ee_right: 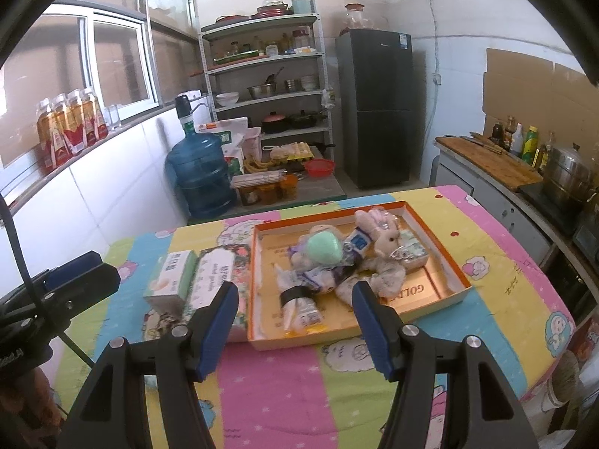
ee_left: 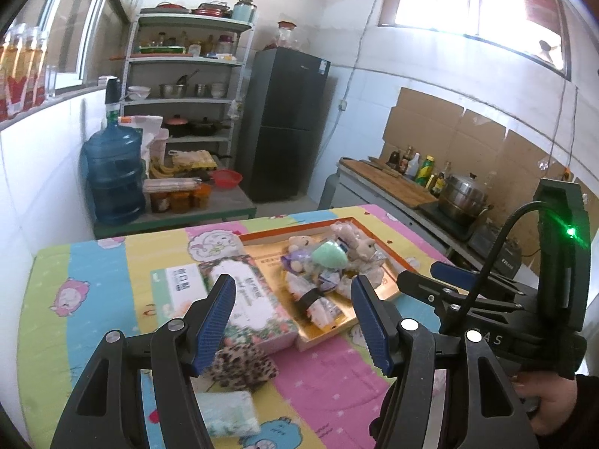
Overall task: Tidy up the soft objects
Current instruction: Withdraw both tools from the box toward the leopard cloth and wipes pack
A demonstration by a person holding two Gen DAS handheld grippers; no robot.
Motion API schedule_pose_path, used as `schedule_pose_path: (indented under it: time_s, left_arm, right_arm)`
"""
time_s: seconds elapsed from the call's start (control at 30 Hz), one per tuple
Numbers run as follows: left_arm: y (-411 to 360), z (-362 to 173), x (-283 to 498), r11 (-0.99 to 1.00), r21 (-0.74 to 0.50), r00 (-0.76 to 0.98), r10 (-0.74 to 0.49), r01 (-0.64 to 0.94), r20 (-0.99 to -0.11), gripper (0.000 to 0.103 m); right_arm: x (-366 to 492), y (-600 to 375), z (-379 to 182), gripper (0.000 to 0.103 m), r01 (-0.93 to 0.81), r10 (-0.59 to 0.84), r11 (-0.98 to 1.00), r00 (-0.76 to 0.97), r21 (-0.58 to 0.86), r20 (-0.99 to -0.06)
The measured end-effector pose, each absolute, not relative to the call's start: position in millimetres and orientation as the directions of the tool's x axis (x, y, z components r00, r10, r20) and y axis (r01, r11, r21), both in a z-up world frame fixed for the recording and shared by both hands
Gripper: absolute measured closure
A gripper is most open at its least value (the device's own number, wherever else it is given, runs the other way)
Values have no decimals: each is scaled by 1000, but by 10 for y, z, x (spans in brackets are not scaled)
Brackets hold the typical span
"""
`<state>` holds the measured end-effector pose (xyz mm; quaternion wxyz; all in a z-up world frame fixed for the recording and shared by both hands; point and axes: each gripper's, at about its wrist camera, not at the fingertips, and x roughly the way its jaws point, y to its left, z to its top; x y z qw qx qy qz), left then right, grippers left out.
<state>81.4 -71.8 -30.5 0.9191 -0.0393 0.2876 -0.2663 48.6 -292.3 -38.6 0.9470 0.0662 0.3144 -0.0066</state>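
Soft toys [ee_right: 337, 262] lie heaped in an orange-rimmed tray [ee_right: 438, 235] on the quilt-covered desk [ee_right: 284, 381], the banded bundle [ee_right: 299, 299] running lengthwise toward the camera. Both grippers, left [ee_left: 295, 321] and right [ee_right: 295, 329], tilt downward, jaws apart and empty, short of the tray.

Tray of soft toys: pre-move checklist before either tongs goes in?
1. Left tongs open, nothing held: ok.
2. Right tongs open, nothing held: ok.
3. Orange-rimmed tray flat on the table: ok.
4. Plush toys already inside the tray: ok.
5. Leopard-print item and pale green cloth lie outside the tray: not ok.
6. Tissue packs beside the tray, whether they belong in it: cannot tell.
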Motion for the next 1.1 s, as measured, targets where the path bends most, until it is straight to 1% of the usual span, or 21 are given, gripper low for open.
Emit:
schedule_pose_path:
  time_s: [0.57,0.87,1.1]
  left_arm:
    - [-129,-457,685,894,-206,726,-444,398,-525,37]
    - [201,-722,638,907,-221,721,-420,359,-551,37]
    - [305,-980,594,909,-239,697,-416,342,-583,37]
  right_arm:
    - [390,-2444,-474,40,2,68,993,795,115,-603]
    - [354,-2271,-626,40,-41,104,993,766,114,-635]
    - [326,-2179,-756,40,-61,130,990,743,127,-657]
